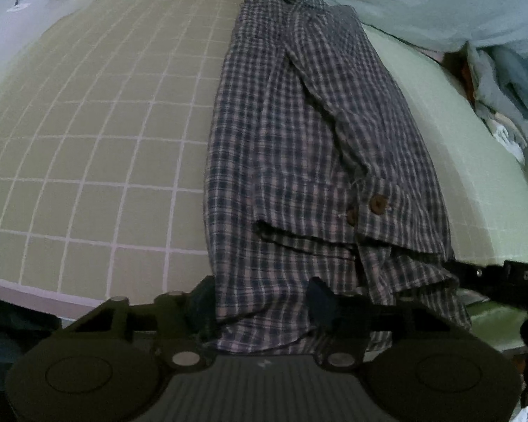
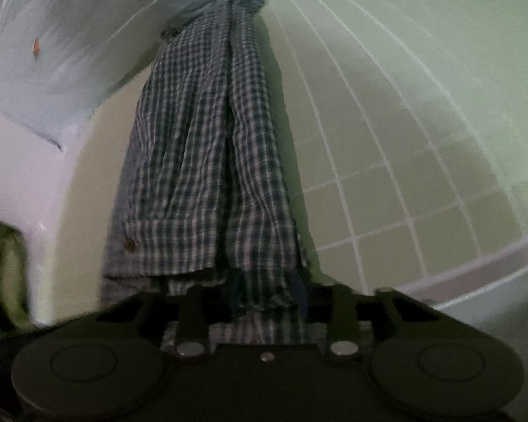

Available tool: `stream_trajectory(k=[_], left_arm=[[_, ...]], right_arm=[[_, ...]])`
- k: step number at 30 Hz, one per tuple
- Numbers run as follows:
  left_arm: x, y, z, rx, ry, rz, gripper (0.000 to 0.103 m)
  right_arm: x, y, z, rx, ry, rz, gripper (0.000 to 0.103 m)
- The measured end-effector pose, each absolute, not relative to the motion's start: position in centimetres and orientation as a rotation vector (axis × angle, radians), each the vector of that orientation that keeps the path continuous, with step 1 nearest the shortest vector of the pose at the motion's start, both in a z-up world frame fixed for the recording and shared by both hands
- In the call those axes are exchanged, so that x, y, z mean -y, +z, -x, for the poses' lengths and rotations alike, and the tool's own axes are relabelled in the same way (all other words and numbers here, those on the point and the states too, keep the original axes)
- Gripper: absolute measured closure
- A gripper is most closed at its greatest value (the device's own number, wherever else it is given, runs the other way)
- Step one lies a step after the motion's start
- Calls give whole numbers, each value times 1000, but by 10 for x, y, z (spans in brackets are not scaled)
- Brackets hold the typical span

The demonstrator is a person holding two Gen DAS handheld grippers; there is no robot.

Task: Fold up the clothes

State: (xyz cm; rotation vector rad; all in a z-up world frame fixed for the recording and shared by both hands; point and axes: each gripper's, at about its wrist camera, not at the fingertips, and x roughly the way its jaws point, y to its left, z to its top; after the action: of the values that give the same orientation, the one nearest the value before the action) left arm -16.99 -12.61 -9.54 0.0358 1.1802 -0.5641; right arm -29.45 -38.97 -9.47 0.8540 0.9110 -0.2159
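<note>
Both ends of the plaid shirt (image 1: 299,147) are clamped: by the left hand-held gripper (image 1: 260,313) and the right hand-held gripper (image 2: 264,313), above the desk (image 1: 88,140).

Both my wrist views are dim and grainy with a greenish cast. Fisheye distortion bows the white grid lines on the pale green mat (image 1: 98,133) and blackens the corners. Ahead of my right gripper, the blue-and-white checked shirt (image 2: 207,161) casts a soft shadow rightward; the left edge is motion-blurred.

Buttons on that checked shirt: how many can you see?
2, both brown, side by side on the sleeve cuff of the shirt: one and one beside it. Folds may hide others.
</note>
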Motion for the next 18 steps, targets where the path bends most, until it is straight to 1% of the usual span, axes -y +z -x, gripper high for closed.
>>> stream_trajectory(k=[2, 4, 6, 8, 10, 11, 12, 15, 17, 18], left_arm=[[128, -96, 169, -1186, -554, -35, 48], [130, -96, 172, -1183, -542, -55, 48], [134, -96, 177, -1180, -540, -88, 48], [139, -97, 179, -1183, -539, -120, 48], [138, -95, 183, -1193, -535, -137, 48], [138, -95, 184, -1205, -532, -148, 48], [140, -94, 184, -1215, -531, -162, 48], [145, -94, 187, -1211, -537, -210, 48], [148, -94, 187, -1199, -541, -232, 56], [149, -94, 187, -1194, -542, -239, 69]], right_arm=[[390, -97, 297, -907, -227, -875, 80], [385, -91, 295, -913, -252, -798, 77], [379, -87, 292, -922, -258, -746, 71], [374, -84, 290, -942, -262, -687, 68], [367, -81, 288, -963, -258, -605, 61], [364, -79, 287, -973, -251, -566, 54], [359, -77, 284, -988, -250, -516, 50], [342, -75, 273, -1038, -249, -356, 46], [335, -75, 270, -1054, -252, -293, 45], [332, -75, 269, -1057, -248, -278, 45]])
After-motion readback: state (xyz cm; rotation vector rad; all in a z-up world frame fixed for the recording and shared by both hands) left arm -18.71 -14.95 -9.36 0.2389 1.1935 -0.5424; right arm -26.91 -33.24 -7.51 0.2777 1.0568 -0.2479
